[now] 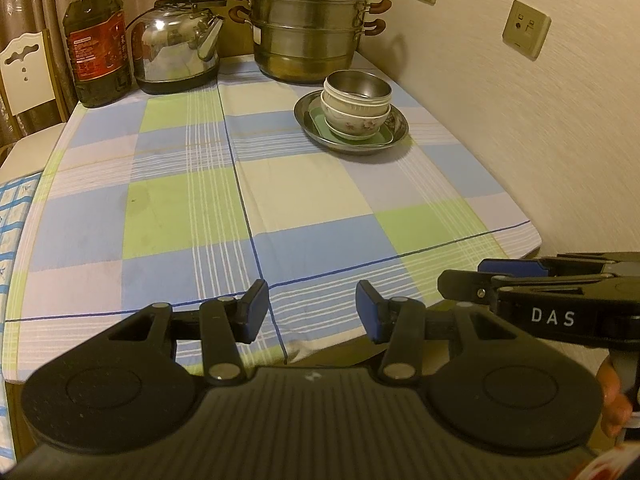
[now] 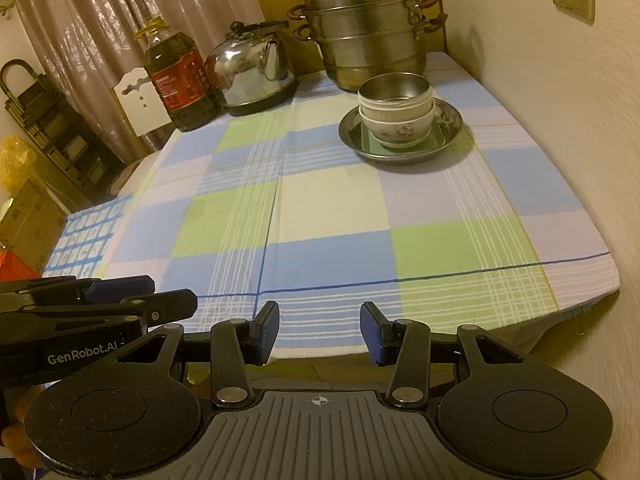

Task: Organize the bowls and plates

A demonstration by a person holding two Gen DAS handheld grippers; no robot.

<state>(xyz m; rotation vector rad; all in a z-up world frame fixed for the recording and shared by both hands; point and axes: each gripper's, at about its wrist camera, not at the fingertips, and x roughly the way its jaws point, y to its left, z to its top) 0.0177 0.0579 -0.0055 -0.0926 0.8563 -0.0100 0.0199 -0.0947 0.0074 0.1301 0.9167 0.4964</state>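
Checked cloth covers the table (image 1: 180, 200), which is pushed against the wall, and both claws wait over its near edge. From where I stand, the left claw (image 1: 312, 312) has its pads apart with nothing between them; the right claw (image 2: 320, 332), just beside it, is likewise parted and empty. Both tilt down toward the cloth, which looks like a resting pose. Well ahead of them and toward the wall sits the stack (image 1: 356, 108): bowls nested on a green dish in a metal plate (it seems the sorting is done already). Beyond it, kettle (image 1: 176, 52), steamer (image 1: 308, 20) and oil bottle (image 1: 96, 44) line the far edge, out of the way.
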